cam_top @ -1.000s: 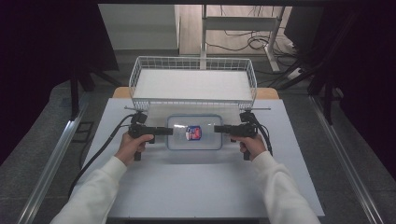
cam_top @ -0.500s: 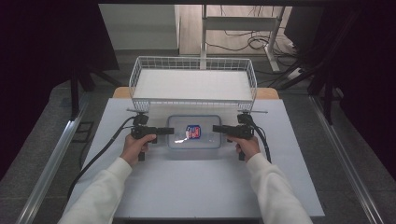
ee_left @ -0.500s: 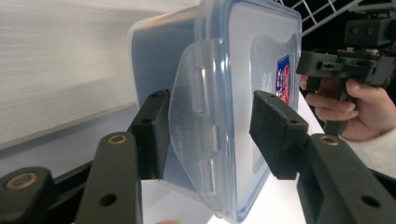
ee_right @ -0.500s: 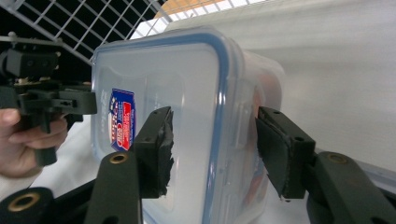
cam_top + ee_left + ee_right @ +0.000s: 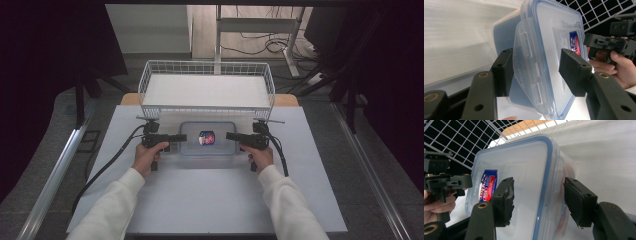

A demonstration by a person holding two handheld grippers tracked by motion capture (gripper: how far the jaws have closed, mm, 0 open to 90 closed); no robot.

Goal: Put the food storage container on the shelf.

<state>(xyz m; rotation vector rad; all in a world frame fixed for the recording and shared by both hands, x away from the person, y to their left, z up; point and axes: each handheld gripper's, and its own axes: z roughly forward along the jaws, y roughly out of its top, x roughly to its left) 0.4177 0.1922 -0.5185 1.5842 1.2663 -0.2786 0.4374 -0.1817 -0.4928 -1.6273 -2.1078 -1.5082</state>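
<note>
High view: clear lidded box (image 5: 207, 138) with blue seal and red-blue label lies on my table (image 5: 210, 200) before the wire basket (image 5: 206, 90). My left gripper (image 5: 181, 137) and right gripper (image 5: 231, 136), jaws just widening, straddle its 2 end flaps, released.

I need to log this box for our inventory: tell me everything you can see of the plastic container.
The plastic container is a clear, rounded rectangular box with a blue-sealed snap lid, side latch flaps and a red-and-blue sticker on top. Lid on, it lies flat on the white table before the wire basket, each end between open gripper jaws.
</note>
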